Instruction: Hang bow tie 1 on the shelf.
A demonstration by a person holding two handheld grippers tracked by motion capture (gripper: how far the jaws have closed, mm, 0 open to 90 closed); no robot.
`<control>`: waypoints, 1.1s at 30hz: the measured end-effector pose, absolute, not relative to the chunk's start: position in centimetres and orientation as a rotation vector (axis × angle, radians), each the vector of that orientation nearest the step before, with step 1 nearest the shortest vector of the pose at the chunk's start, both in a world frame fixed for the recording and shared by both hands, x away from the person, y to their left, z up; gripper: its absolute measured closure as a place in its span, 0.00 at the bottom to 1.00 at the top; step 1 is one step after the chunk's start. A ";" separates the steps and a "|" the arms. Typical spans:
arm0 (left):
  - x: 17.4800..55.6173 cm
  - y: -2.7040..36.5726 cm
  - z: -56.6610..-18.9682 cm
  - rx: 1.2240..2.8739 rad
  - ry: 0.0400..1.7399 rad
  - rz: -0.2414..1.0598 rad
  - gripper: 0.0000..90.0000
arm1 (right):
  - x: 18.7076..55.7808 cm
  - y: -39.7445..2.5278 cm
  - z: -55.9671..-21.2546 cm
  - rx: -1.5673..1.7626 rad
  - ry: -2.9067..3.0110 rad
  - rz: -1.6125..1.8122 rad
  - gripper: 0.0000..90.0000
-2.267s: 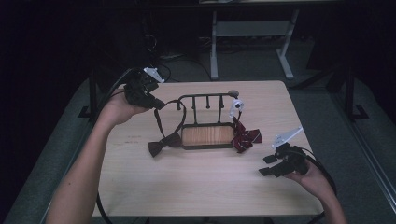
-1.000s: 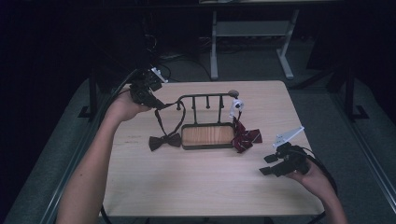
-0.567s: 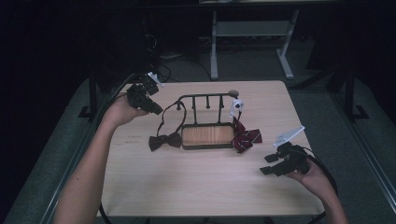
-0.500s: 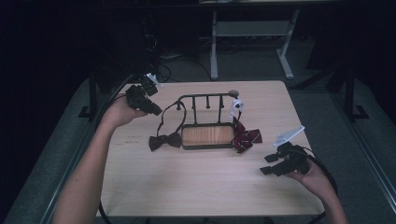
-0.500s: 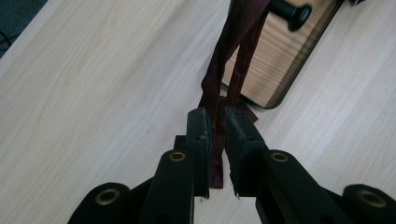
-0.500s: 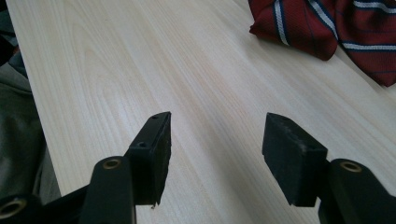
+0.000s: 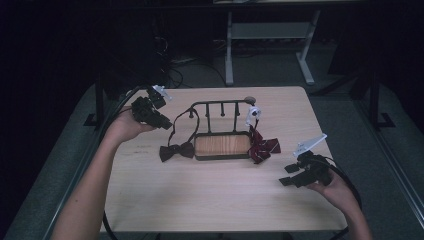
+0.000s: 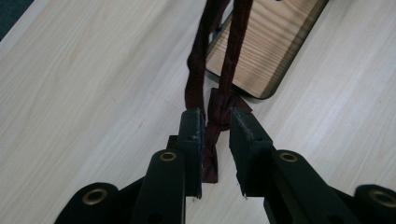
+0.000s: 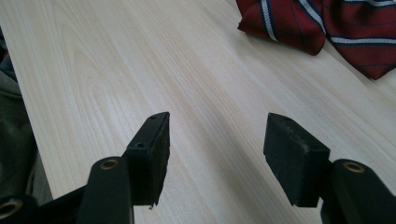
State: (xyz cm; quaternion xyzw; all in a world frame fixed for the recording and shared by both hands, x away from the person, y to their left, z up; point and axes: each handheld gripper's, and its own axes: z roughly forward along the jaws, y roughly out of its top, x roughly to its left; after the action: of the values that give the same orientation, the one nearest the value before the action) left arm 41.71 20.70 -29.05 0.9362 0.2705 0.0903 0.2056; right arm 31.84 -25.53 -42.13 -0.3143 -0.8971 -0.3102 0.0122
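Your left tongs pinch the dark bow tie's strap, probably to lift it toward the rack. Your right tongs wait wide apart over the bench, the striped tie ahead of them.

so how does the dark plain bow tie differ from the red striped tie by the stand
The dark plain bow tie lies left of the wooden-based black stand; the red striped tie lies at its right. The bow tie's strap runs up between the left gripper jaws; the striped tie lies apart from the open right gripper. Both rest on the table.
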 end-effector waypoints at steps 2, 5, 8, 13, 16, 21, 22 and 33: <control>41.6 20.7 -29.1 2.604 0.750 0.244 0.82 | 31.9 -25.6 -42.1 -0.989 -2.800 -0.965 0.45; 41.3 20.8 -29.4 2.605 0.739 0.239 0.82 | 32.0 -25.7 -42.2 -1.002 -2.805 -0.959 0.43; 41.1 21.0 -29.6 2.602 0.740 0.237 0.81 | 32.0 -25.9 -42.3 -1.015 -2.795 -0.962 0.43; 40.6 21.3 -29.9 2.598 0.735 0.235 0.79 | 32.1 -26.1 -42.3 -1.036 -2.793 -0.959 0.42; 40.3 21.4 -30.1 2.601 0.727 0.238 0.77 | 32.1 -26.1 -42.3 -1.039 -2.801 -0.953 0.42; 39.9 21.7 -30.4 2.596 0.717 0.238 0.75 | 32.1 -26.1 -42.3 -1.046 -2.801 -0.950 0.41; 39.8 21.8 -30.5 2.593 0.720 0.238 0.75 | 32.1 -26.1 -42.3 -1.045 -2.802 -0.949 0.41; 38.8 22.0 -31.3 2.593 0.699 0.225 0.69 | 32.1 -26.3 -42.4 -1.061 -2.808 -0.945 0.40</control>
State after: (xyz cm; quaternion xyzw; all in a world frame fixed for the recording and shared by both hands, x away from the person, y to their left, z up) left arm 38.80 21.97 -31.34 0.9382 0.2530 0.0815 0.2216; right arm 32.15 -26.31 -42.37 -0.3371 -0.8923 -0.3002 -0.0028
